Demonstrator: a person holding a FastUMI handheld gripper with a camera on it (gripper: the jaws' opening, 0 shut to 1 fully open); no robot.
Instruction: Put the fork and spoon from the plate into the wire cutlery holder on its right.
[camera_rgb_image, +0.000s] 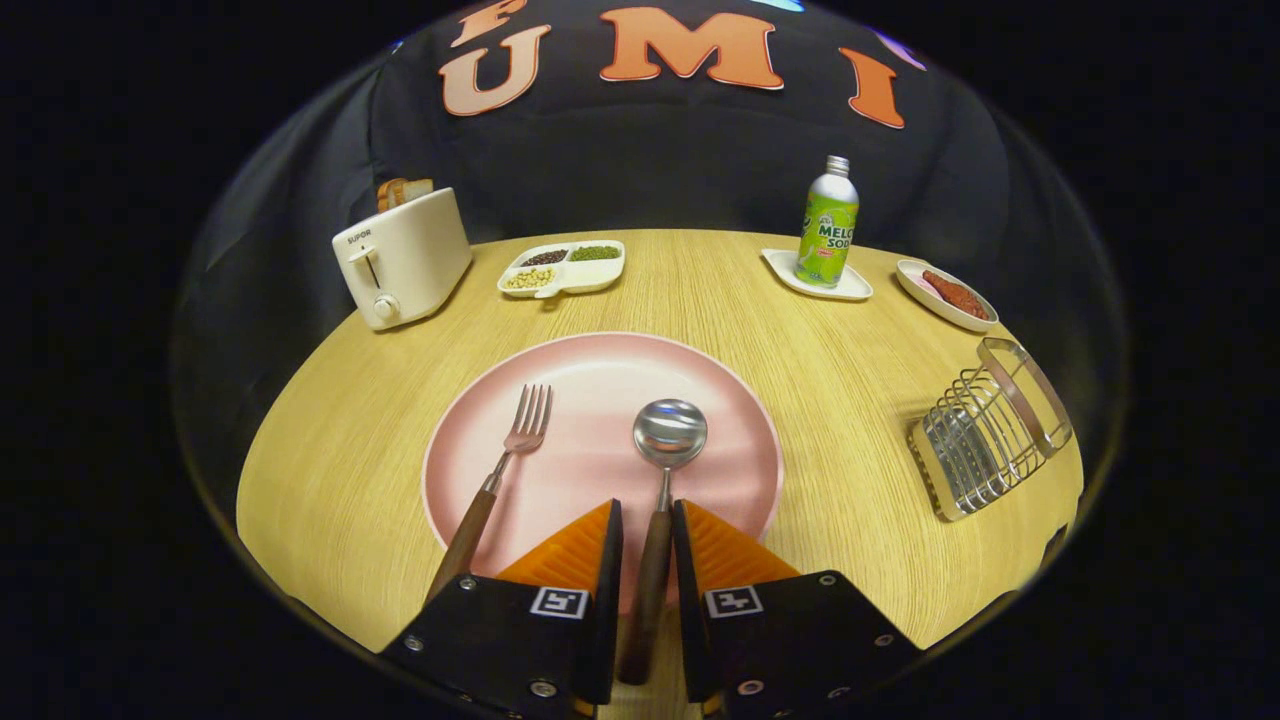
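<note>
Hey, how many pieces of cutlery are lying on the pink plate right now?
2. The fork lies on the plate's left half, handle over the near rim. The spoon lies to its right, its handle running between the tongs, which flank it closely.

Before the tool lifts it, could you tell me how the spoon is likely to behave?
The spoon looks stiff, so it should not flex. Its shiny bowl is probably heavier than the wooden handle lying between the tool's fingers, so it may tip bowl-down. The narrow, smooth handle might twist or slip in a loose grip.
</note>
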